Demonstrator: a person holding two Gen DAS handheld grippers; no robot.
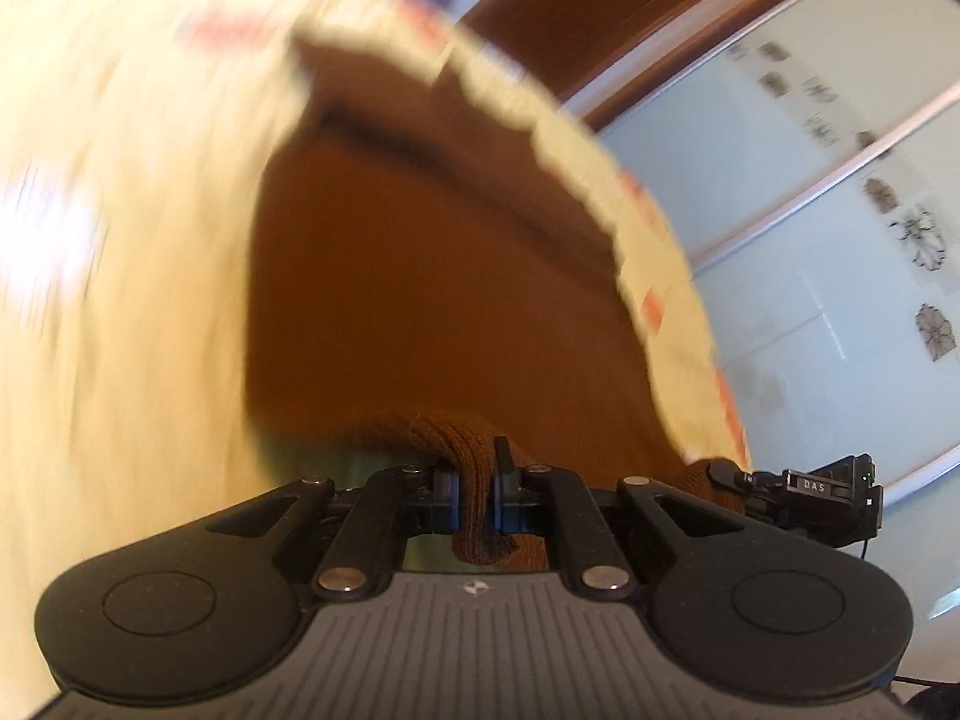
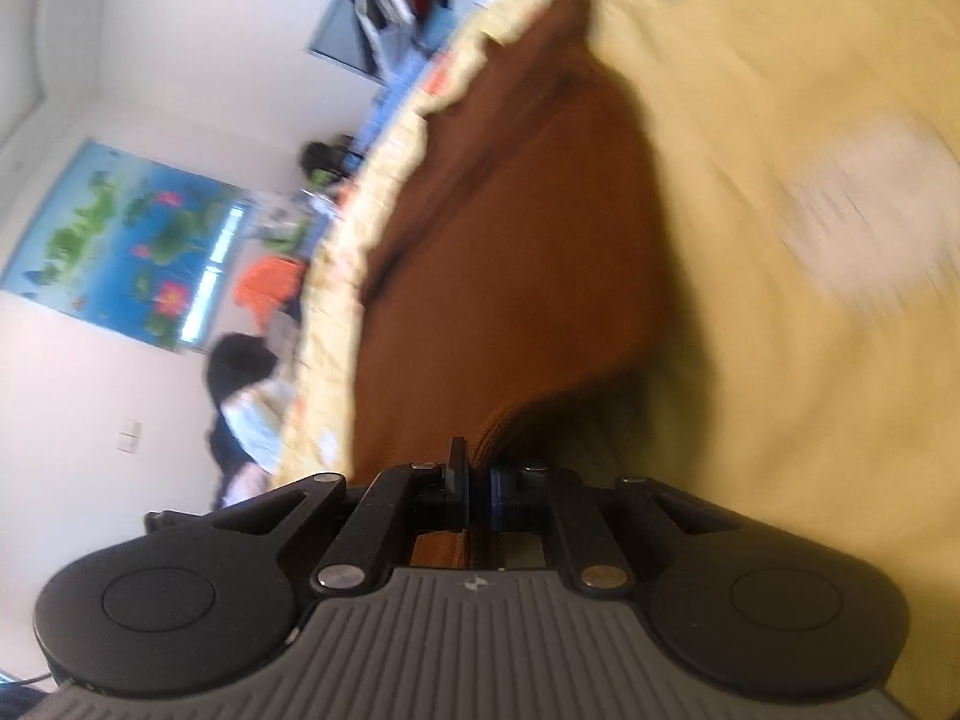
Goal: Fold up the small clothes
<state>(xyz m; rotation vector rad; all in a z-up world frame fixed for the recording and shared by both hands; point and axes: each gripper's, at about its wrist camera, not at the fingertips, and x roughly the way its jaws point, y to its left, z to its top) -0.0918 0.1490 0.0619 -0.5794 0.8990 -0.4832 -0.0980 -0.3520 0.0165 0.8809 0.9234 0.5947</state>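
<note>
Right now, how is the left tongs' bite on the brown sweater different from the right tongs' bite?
The left tongs pinch a thick ribbed bunch of the brown sweater, which pokes out behind them; the right tongs pinch a thinner edge. The left pads sit wider apart; the right pads nearly meet. Both are shut on the same sweater above the yellow bedspread.

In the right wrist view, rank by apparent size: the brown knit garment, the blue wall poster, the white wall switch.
1. brown knit garment, though it is nearest the camera.
2. blue wall poster.
3. white wall switch, clearly smallest.
</note>
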